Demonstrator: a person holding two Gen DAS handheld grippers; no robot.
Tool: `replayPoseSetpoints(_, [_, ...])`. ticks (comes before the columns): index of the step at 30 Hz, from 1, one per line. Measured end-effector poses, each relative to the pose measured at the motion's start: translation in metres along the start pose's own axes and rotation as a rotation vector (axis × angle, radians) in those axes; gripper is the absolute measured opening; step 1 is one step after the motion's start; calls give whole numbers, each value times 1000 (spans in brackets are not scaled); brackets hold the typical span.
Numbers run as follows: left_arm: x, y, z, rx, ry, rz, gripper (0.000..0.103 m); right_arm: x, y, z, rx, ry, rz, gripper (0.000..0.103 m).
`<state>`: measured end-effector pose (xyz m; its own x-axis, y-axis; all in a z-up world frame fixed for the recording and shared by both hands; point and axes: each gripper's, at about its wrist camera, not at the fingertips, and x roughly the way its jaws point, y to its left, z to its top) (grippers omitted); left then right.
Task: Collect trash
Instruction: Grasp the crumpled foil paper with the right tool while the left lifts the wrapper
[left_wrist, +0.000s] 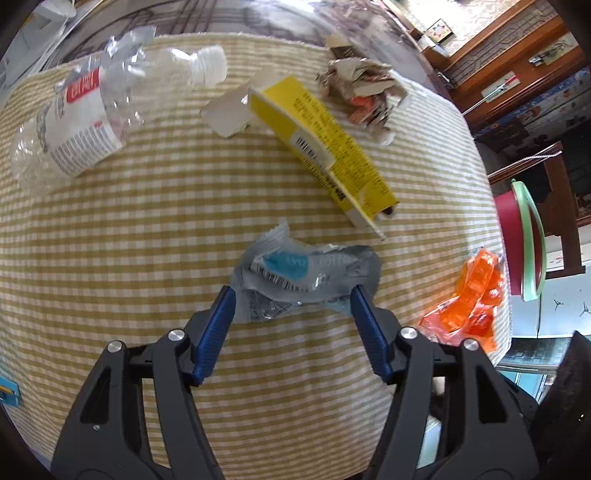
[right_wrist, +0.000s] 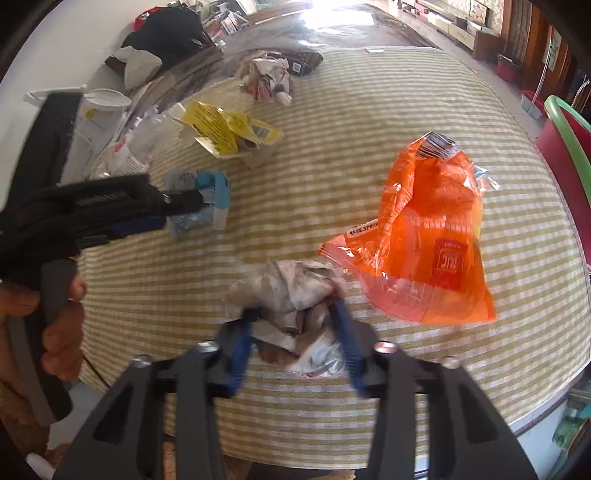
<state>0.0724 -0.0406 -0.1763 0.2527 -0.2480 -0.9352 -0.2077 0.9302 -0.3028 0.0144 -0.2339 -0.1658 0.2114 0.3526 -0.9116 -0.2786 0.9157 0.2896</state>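
Note:
Trash lies on a checked tablecloth (left_wrist: 147, 229). My left gripper (left_wrist: 291, 291) is open, its blue fingers either side of a crumpled grey-blue wrapper (left_wrist: 306, 273), also in the right wrist view (right_wrist: 201, 201). My right gripper (right_wrist: 295, 314) is shut on a crumpled paper wad (right_wrist: 291, 291). An orange plastic bag (right_wrist: 424, 236) lies just right of it, also in the left wrist view (left_wrist: 469, 302). A yellow carton (left_wrist: 325, 147), a crushed clear bottle (left_wrist: 92, 107) and a second torn paper wad (left_wrist: 365, 92) lie farther off.
A red bin with a green rim (left_wrist: 524, 236) stands off the table's right edge, also in the right wrist view (right_wrist: 565, 136). Dark clothing and clutter (right_wrist: 166, 40) sit at the far left. The person's hand (right_wrist: 55, 314) holds the left gripper.

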Motion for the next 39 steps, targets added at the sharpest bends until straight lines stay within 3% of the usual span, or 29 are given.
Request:
replayPoseSetpoints(8, [-5,-1,2,2,-12,11,65,-33,9,4,-28,-89,38,18])
replayPoseSetpoints(11, [-13,-4,1,55,-30,10,75,-40,10,5,-23,-104,42,18])
replayPoseSetpoints(15, [-18,1,0,135,-66,44,82,-42,5,6,6,-104,58,18])
replayPoseSetpoints(20, [-10,-5,9,111,-61,-19,86,-41,6,6,9,-92,67,18])
replayPoseSetpoints(25, [13,-22,12,153,-41,45,86,-38,11,5,-3,-89,65,19])
replayPoseSetpoints(26, [15,-23,11,152,-38,47,77,-39,11,4,-1,-89,64,19])
replayPoseSetpoints(27, [17,-23,11,150,-32,49,61,-40,10,4,2,-91,62,19])
replayPoseSetpoints(28, [17,-24,11,151,-37,57,57,-39,9,4,5,-94,60,19])
replayPoseSetpoints(29, [16,-24,10,155,-38,61,33,-41,7,4,12,-100,58,19])
replayPoseSetpoints(32, [11,-20,11,118,-26,21,28,-45,4,5,24,-115,57,19])
replayPoseSetpoints(39, [-27,-19,5,66,-114,-27,28,-62,8,17,4,-174,66,19])
